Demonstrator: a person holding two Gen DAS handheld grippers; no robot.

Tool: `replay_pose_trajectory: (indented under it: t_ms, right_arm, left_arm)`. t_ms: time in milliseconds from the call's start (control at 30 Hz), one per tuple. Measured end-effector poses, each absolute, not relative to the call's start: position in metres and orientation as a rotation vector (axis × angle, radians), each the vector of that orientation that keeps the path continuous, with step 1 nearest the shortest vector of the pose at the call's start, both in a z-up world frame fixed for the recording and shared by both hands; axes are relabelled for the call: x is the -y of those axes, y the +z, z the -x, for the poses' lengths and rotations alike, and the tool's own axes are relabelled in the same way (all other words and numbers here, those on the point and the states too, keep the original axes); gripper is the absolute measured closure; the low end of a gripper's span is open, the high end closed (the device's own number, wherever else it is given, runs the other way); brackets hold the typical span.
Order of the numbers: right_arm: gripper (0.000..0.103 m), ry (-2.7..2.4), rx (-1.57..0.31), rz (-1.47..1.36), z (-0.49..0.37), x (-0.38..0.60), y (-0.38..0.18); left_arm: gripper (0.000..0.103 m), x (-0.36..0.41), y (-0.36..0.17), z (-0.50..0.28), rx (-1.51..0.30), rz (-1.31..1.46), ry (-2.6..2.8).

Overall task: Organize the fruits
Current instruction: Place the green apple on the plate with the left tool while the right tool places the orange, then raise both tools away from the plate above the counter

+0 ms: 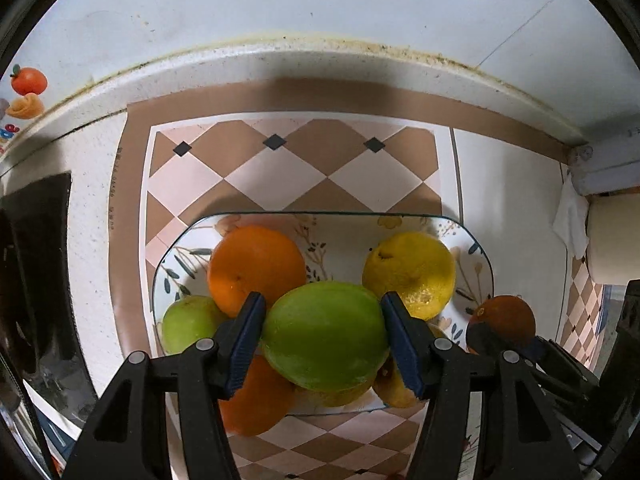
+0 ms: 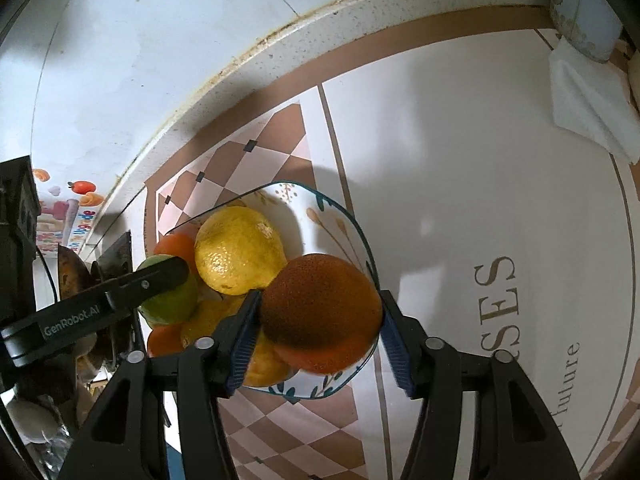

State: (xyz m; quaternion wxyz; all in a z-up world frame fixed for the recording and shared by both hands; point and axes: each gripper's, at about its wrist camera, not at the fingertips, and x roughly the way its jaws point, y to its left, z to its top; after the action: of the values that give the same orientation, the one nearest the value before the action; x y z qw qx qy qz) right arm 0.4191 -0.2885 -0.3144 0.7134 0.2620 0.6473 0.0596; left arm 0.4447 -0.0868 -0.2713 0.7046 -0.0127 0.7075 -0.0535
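The left hand-held gripper (image 1: 323, 338) clamps a green fruit (image 1: 325, 336) at lower centre over the heaped plate (image 1: 478, 254), while the right hand-held gripper (image 2: 318, 330) grips an orange (image 2: 320, 312) above its right rim.

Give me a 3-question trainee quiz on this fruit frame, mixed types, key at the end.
1. True or false: the left claw holds a green fruit.
2. What does the right claw grip? A) yellow fruit B) orange C) paper towel
3. Fill in: the yellow fruit lies in the floral ____.

Key: 1 true. 2 B, the orange, held at the bowl's rim. 3 bowl.
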Motion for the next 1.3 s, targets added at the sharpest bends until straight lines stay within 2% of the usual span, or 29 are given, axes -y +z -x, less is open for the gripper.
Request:
replay_pose_trajectory:
  t_ms: [33,100,133,167,267,400,700,1300]
  right_arm:
    - [0.025,0.132,-1.434,-0.585,-0.419,0.291,-0.314]
    - [0.023,0.124,-1.432,-0.576,-0.419,0.293,-0.311]
    - [0.023,0.123,-1.433,-0.571,-0.419,0.294,-0.309]
    - [0.022,0.116,-1.435,-0.561,-0.419,0.294,-0.307]
    - [0.012,0.094,-1.426,-0.500,-0.416,0.294,-0.297]
    - [0.008,0.045,-1.412,-0.360,-0.405,0.287,-0.280]
    - [0.008,-0.002,-1.336,-0.158,-0.368,0.261,-0.242]
    - [0.008,-0.003,-1.160,-0.088,-0.271,0.230,-0.151]
  left_arm:
    - [0.044,0.087,-0.271,-0.446,-1.573,0.033,-0.118]
    - [0.027,0.087,-0.268,-0.448,-1.566,0.036,-0.119]
    - [0.014,0.086,-0.266,-0.449,-1.562,0.037,-0.118]
    - [0.012,0.085,-0.263,-0.449,-1.556,0.040,-0.116]
    - [0.012,0.082,-0.255,-0.449,-1.536,0.042,-0.104]
    - [0.012,0.075,-0.244,-0.441,-1.497,0.022,-0.087]
    - [0.012,0.052,-0.219,-0.384,-1.376,-0.090,-0.013]
    - [0.012,0.029,-0.138,-0.277,-1.145,-0.056,-0.002]
